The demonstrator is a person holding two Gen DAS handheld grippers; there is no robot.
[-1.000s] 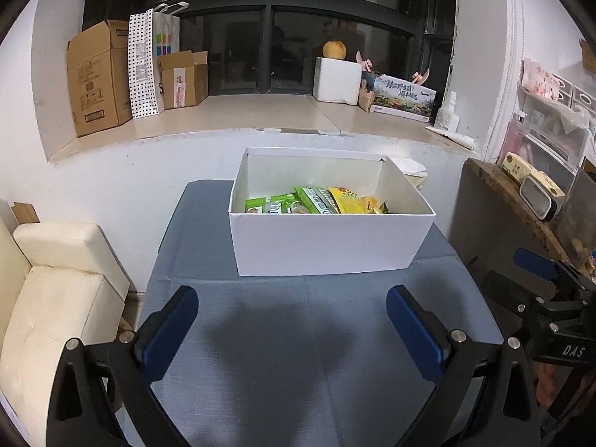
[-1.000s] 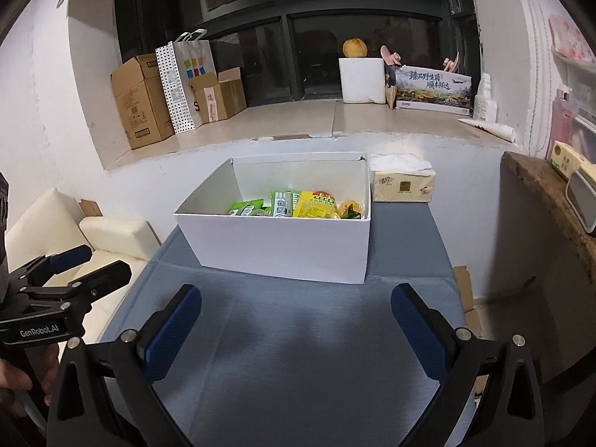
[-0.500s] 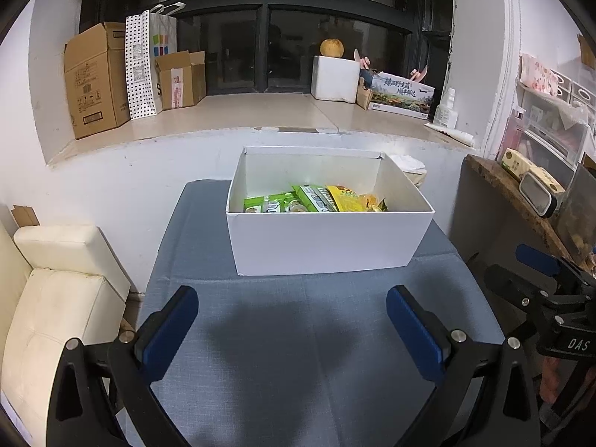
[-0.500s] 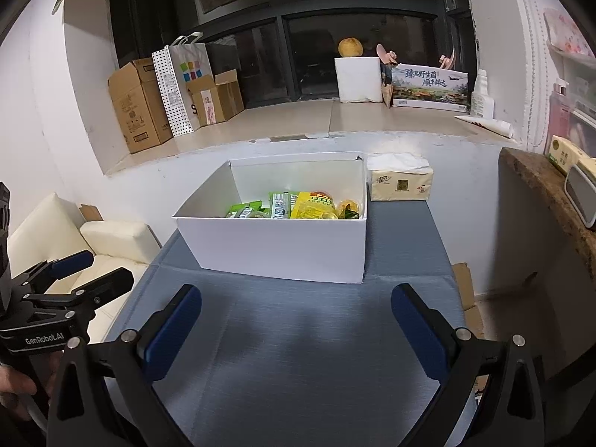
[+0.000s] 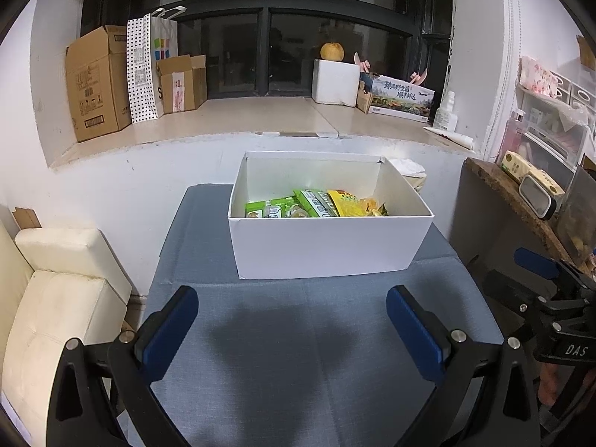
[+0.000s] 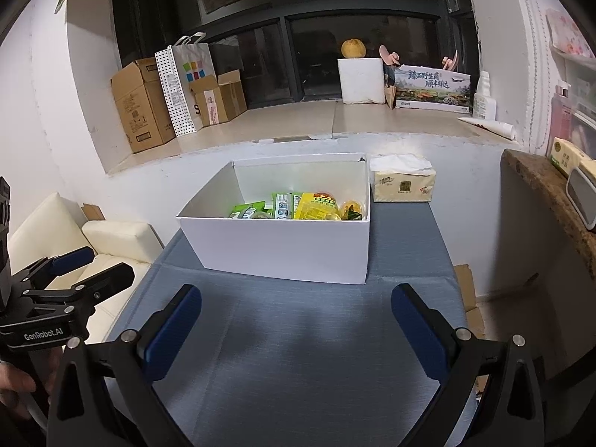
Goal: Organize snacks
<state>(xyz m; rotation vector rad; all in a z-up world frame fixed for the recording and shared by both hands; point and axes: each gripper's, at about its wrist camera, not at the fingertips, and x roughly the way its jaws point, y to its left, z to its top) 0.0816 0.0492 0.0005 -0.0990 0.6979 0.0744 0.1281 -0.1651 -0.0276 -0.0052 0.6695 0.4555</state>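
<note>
The left tool (image 5: 292,320) hangs released above the blue-grey table (image 5: 298,372), its blue pads (image 5: 169,329) spread wide with nothing between them. The right tool (image 6: 296,320) is likewise spread and empty over the same cloth; from the left view it shows at the right edge (image 5: 536,272), and the left one shows at the left edge of the right view (image 6: 74,264), with part of a hand (image 6: 15,383) below it.

Beyond both tools, well apart from the pads, a white box (image 5: 327,246) stands on the table. The snacks (image 5: 316,205) lie inside it against its near wall: green packets, a yellow bag (image 6: 316,205) and a small round cup.

A tissue pack (image 6: 402,182) sits just beside the box's far right corner. A cream sofa (image 5: 56,298) is left of the table.
</note>
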